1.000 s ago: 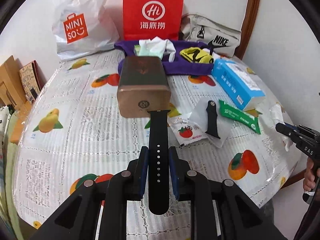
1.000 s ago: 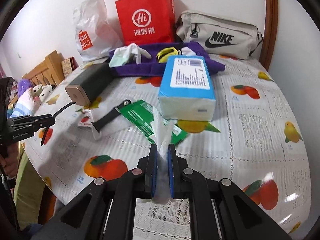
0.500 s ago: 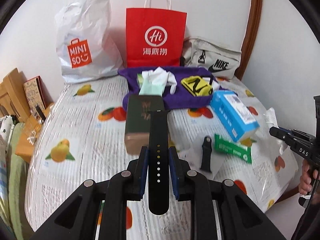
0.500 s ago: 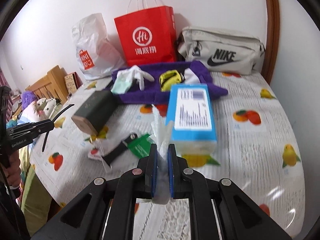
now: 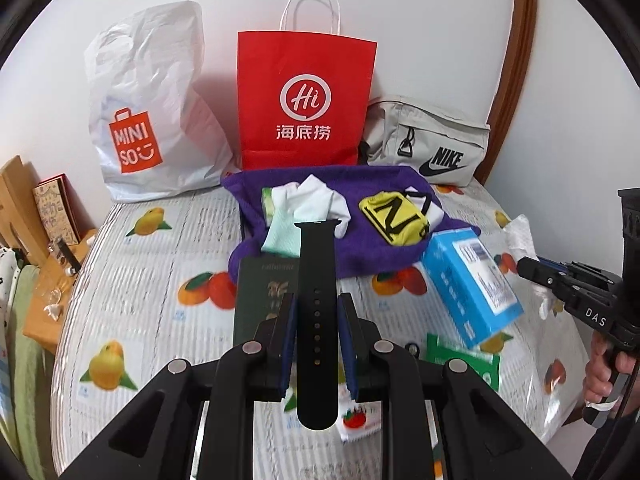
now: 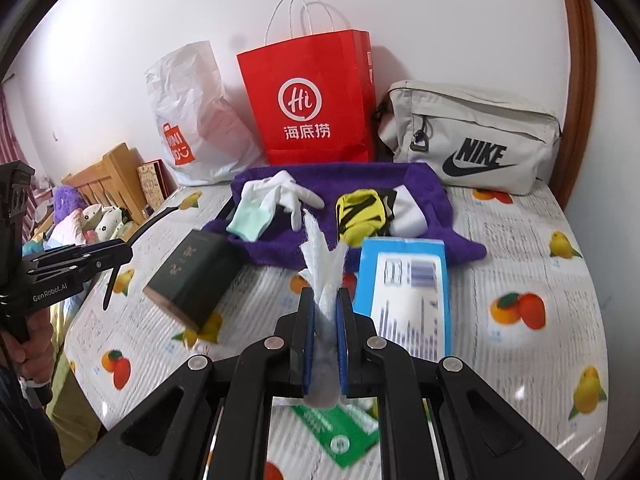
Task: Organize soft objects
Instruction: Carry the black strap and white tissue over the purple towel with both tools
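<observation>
My left gripper (image 5: pixel 317 302) is shut on a black watch strap (image 5: pixel 316 256), held above the table and pointing at the purple towel (image 5: pixel 384 184). On the towel lie white and mint socks (image 5: pixel 304 208) and a yellow-black fabric item (image 5: pixel 394 216). My right gripper (image 6: pixel 325 300) is shut on a crumpled white tissue (image 6: pixel 322 252), also in the air in front of the purple towel (image 6: pixel 428 196). Each gripper appears at the edge of the other's view: the right gripper (image 5: pixel 532 270) and the left gripper (image 6: pixel 120 252).
A dark green box (image 5: pixel 264 296), a blue tissue pack (image 5: pixel 468 284) and a green packet (image 5: pixel 460 356) lie on the fruit-print tablecloth (image 5: pixel 152 280). A red paper bag (image 5: pixel 306 100), a white Miniso bag (image 5: pixel 156 112) and a grey Nike bag (image 5: pixel 432 144) stand against the wall.
Both grippers have risen from the table and moved toward the purple towel, still holding the strap and the tissue. The box and tissue pack now sit lower in both views.
</observation>
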### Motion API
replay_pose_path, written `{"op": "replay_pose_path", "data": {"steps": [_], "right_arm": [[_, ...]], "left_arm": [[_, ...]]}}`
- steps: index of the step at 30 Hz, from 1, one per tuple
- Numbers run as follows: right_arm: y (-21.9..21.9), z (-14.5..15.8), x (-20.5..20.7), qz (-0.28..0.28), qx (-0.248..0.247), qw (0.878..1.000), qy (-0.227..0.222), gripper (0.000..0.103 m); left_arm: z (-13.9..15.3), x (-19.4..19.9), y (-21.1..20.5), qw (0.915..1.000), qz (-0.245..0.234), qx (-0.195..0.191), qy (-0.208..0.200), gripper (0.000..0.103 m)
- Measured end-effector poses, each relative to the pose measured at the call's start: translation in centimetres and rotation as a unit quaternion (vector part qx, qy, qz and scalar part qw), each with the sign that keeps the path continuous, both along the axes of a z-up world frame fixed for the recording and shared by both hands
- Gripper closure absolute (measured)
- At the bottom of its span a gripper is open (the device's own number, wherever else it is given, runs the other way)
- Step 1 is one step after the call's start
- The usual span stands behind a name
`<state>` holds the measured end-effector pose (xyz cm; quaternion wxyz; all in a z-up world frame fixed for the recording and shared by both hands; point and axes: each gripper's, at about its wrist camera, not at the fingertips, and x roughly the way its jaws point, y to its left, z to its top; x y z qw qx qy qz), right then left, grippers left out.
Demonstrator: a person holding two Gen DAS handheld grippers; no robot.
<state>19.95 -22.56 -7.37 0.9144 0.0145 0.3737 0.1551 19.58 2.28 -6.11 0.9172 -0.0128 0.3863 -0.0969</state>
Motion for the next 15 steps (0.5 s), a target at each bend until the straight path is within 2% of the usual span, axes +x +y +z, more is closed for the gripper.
{"op": "replay_pose_path", "data": {"steps": [15], "right_arm": [[0.0, -0.3, 9.7, -0.011, 0.006, 1.0, 0.012, 0.093]], "left_arm": [[-1.1, 7.4, -1.2, 0.9998, 0.0, -0.012, 0.015, 0.083]]}}
